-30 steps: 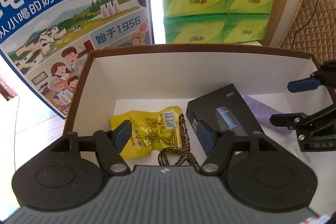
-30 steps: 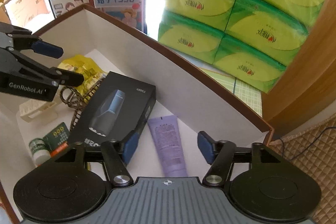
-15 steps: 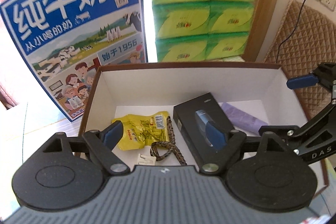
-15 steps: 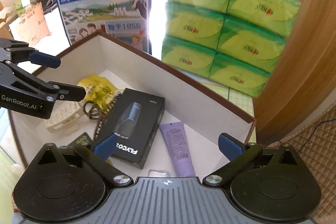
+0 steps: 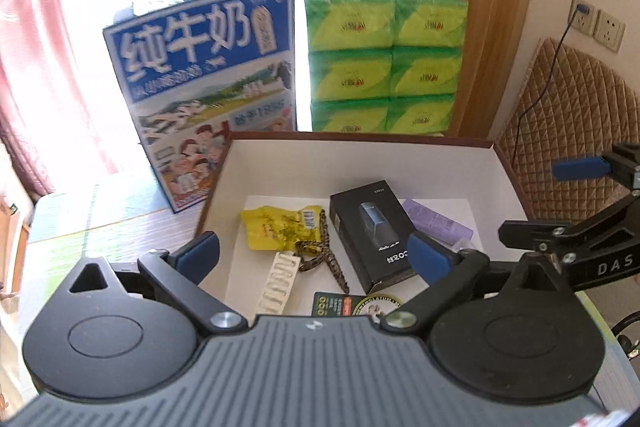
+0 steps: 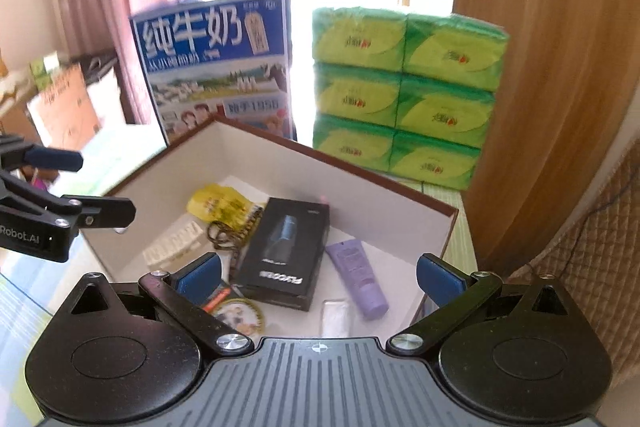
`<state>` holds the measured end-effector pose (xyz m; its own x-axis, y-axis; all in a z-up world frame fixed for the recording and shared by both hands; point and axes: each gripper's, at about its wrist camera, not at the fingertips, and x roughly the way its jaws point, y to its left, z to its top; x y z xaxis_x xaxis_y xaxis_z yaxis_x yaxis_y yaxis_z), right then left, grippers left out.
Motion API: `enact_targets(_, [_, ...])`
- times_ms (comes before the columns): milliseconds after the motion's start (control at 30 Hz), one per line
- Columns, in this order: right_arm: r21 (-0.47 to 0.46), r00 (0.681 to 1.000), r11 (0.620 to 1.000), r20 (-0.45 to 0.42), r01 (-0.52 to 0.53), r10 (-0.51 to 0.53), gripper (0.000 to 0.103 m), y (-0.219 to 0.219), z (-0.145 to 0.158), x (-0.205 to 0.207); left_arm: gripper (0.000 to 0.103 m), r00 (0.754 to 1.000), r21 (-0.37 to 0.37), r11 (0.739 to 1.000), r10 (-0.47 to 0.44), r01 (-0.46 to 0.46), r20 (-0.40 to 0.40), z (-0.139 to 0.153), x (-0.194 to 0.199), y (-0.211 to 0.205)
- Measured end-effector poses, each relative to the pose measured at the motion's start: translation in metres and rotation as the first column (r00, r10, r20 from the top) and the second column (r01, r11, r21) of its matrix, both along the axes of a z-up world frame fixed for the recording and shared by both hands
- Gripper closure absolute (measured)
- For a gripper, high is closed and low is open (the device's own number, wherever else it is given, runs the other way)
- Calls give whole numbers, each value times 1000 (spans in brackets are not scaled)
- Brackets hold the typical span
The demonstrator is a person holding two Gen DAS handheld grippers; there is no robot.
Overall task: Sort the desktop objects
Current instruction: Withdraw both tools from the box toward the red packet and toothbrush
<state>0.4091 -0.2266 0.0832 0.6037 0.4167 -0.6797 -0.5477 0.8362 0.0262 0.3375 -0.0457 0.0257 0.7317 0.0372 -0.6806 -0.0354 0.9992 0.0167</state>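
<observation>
I see both claws, the left gripper (image 5: 314,257) and the right gripper (image 6: 318,273), spread wide and empty. Ahead of them lies a brown-rimmed white box (image 6: 360,195), holding a black shaver carton (image 6: 286,253), yellow snack packet (image 5: 282,233) and lilac tube (image 6: 356,279).

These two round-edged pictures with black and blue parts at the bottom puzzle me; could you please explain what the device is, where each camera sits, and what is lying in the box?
There is no robot arm: a person holds two hand grippers, each with a fisheye camera looking along its fingers. One picture is from the left gripper, the other from the right gripper; each also sees the other at its edge. Both are open and hold nothing. Below them is a white-lined cardboard box with a brown rim. Inside lie a yellow snack packet, a black rectangular product carton, a lilac squeeze tube, a patterned braided cord and some smaller items. Behind stand a blue milk carton and stacked green tissue packs.
</observation>
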Motion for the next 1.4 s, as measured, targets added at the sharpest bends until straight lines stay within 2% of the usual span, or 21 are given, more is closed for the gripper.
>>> enact_targets(233, [44, 999, 998, 35, 40, -41, 2, -9, 10, -47, 3, 998, -69, 997, 29, -25, 64, 18, -57, 18])
enact_targets(433, [99, 997, 993, 37, 68, -72, 2, -16, 13, -84, 2, 991, -41, 997, 72, -67, 117, 30, -100, 27])
enact_targets(633, [90, 997, 994, 35, 65, -69, 2, -17, 8, -121, 1, 986, -53, 995, 89, -83, 139, 33, -143, 29])
enact_targets(733, [86, 998, 994, 21, 63, -65, 2, -18, 2, -140, 1, 990, -47, 996, 78, -73, 120, 28, -162, 25])
enact_targets(833, [76, 998, 995, -2, 61, -61, 2, -18, -5, -156, 1, 995, -22, 997, 70, -68, 76, 18, -178, 19])
enact_targets(933, [65, 998, 997, -38, 52, -50, 2, -20, -14, -169, 1, 997, -30, 997, 74, -73, 17, 5, -190, 15])
enact_targets(1033, [51, 997, 997, -62, 56, -53, 2, -22, -21, -179, 1, 996, -47, 995, 83, -84, -26, -7, -203, 13])
enact_targets(1167, [36, 994, 997, -95, 63, -59, 2, -26, -30, -189, 1, 994, -21, 995, 92, -94, -64, -17, -216, 8])
enact_targets(1400, [7, 988, 998, -138, 67, -65, 2, -29, -45, -203, 1, 982, -34, 993, 104, -111, -157, -36, -230, 4])
